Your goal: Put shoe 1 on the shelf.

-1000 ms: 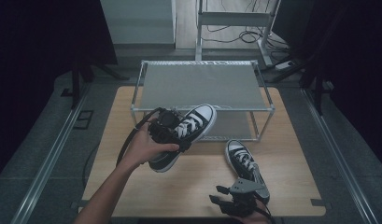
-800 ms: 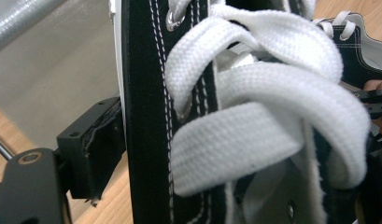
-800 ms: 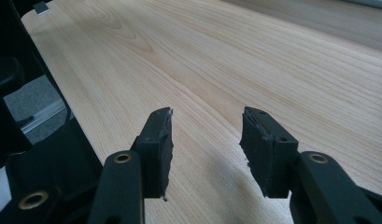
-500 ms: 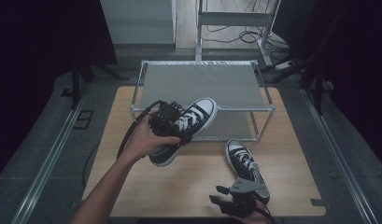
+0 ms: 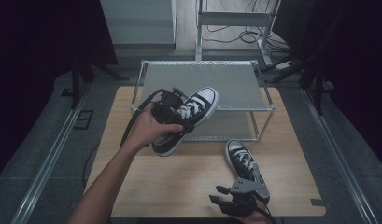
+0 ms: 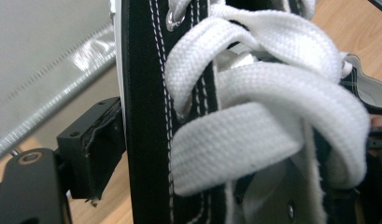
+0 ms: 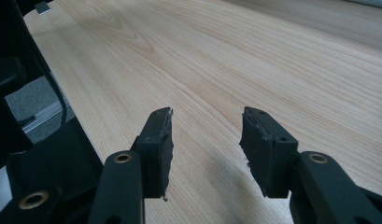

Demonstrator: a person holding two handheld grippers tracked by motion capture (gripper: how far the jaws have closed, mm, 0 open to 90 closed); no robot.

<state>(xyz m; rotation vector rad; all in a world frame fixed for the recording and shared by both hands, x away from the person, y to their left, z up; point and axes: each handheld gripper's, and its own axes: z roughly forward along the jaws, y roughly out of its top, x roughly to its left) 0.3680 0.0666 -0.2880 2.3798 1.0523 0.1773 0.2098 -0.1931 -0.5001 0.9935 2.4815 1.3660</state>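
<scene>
Your left hand-held gripper (image 5: 172,114) clamps a sneaker (image 5: 193,116) near the rack (image 5: 265,100); keep it level. Your right hand-held gripper (image 7: 207,149) hangs open.

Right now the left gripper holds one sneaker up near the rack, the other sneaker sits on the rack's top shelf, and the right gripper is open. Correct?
Not quite. The other sneaker lies on the wooden table, in front of the rack, as the high view shows. The rest holds: the left gripper grips the lifted sneaker, and the right gripper is open.
</scene>
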